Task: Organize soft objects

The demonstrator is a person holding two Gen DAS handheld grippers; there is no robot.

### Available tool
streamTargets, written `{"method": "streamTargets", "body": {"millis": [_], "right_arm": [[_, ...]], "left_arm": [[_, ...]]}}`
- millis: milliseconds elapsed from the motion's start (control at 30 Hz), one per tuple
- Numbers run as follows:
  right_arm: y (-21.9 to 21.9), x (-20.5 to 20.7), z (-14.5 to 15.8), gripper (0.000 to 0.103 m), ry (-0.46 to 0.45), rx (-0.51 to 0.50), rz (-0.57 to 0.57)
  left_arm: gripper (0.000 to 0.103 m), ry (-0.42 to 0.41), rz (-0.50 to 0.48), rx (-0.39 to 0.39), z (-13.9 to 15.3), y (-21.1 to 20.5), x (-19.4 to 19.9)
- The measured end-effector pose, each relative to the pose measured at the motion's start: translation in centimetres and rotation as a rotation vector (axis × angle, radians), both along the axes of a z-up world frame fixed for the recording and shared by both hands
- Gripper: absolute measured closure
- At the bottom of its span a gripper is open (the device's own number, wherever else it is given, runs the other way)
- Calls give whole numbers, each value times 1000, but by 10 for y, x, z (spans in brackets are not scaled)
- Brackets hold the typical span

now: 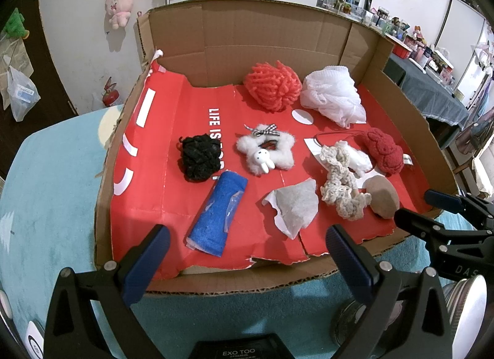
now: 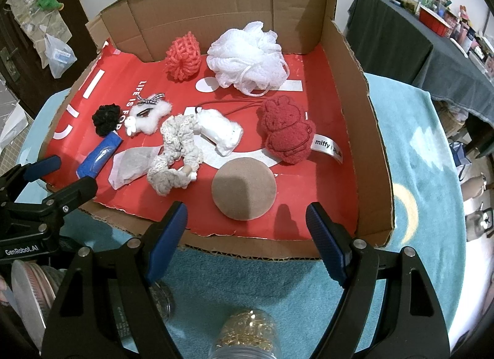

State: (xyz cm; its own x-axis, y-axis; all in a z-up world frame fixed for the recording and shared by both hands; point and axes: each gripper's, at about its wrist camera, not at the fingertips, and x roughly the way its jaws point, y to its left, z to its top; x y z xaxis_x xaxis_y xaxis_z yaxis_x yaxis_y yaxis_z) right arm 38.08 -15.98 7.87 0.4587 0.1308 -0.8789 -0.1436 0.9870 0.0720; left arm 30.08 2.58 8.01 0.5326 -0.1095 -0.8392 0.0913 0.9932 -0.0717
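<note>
Soft things lie on red paper in a cardboard tray (image 1: 105, 204) (image 2: 379, 155). At the back are an orange mesh ball (image 1: 273, 85) (image 2: 182, 57) and a white bath pouf (image 1: 332, 95) (image 2: 247, 57). In the middle are a black scrunchie (image 1: 199, 156) (image 2: 106, 118), a white fluffy star clip (image 1: 265, 150) (image 2: 148, 118) and a red plush rabbit (image 1: 384, 150) (image 2: 285, 130). Nearer lie a blue sponge (image 1: 219, 213) (image 2: 100, 155), a cream crochet scrunchie (image 1: 339, 186) (image 2: 177, 155) and a brown round puff (image 1: 384, 201) (image 2: 244, 192). My left gripper (image 1: 247, 254) and right gripper (image 2: 247, 229) hover open and empty over the tray's near edge.
A crumpled white tissue (image 1: 293, 207) (image 2: 132, 164) lies between the sponge and the scrunchie. The tray sits on a light blue cloth (image 1: 46, 204) (image 2: 426, 149). A jar of gold bits (image 2: 247, 337) stands below my right gripper. A cluttered dark table (image 2: 401, 34) is at the right.
</note>
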Motion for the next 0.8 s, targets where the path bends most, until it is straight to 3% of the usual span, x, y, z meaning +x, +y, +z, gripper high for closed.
{"method": "streamTargets", "body": {"millis": [800], "right_arm": [[1,1,0,24,0,-1,0]], "left_arm": [[0,2,-1,-2,0,0,0]]}}
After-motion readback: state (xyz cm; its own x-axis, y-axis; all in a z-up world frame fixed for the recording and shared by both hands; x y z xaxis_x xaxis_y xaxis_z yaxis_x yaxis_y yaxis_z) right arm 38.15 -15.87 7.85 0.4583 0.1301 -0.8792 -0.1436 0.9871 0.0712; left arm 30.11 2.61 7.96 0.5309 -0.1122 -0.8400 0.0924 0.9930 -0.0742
